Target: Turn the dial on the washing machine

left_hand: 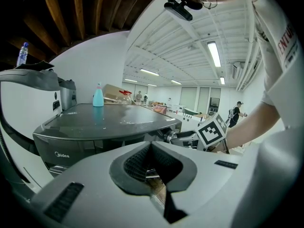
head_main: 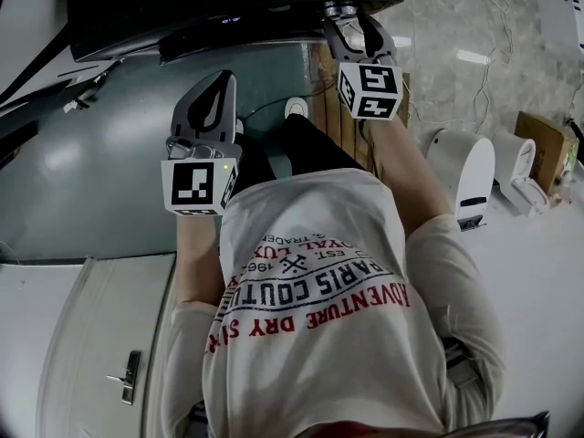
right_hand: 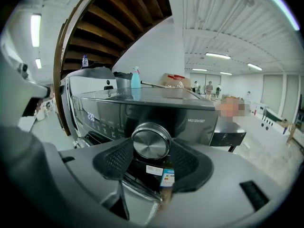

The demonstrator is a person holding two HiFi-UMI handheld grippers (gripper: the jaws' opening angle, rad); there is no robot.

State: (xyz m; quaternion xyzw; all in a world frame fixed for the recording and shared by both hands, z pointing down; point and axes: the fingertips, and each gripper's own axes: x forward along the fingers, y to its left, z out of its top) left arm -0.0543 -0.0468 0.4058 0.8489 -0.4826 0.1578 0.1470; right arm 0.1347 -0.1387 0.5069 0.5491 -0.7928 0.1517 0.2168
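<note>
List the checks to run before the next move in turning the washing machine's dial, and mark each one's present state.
1. Right tool centred on the dial: ok.
2. Its jaws closed on the dial's rim: ok, the pads appear to touch both sides.
3. Left tool off the washing machine: ok, shut and empty.
4. Display lit: ok.
5. Blue bottle on top, away from the dial: ok.
6. Dial's present setting: cannot tell.
</note>
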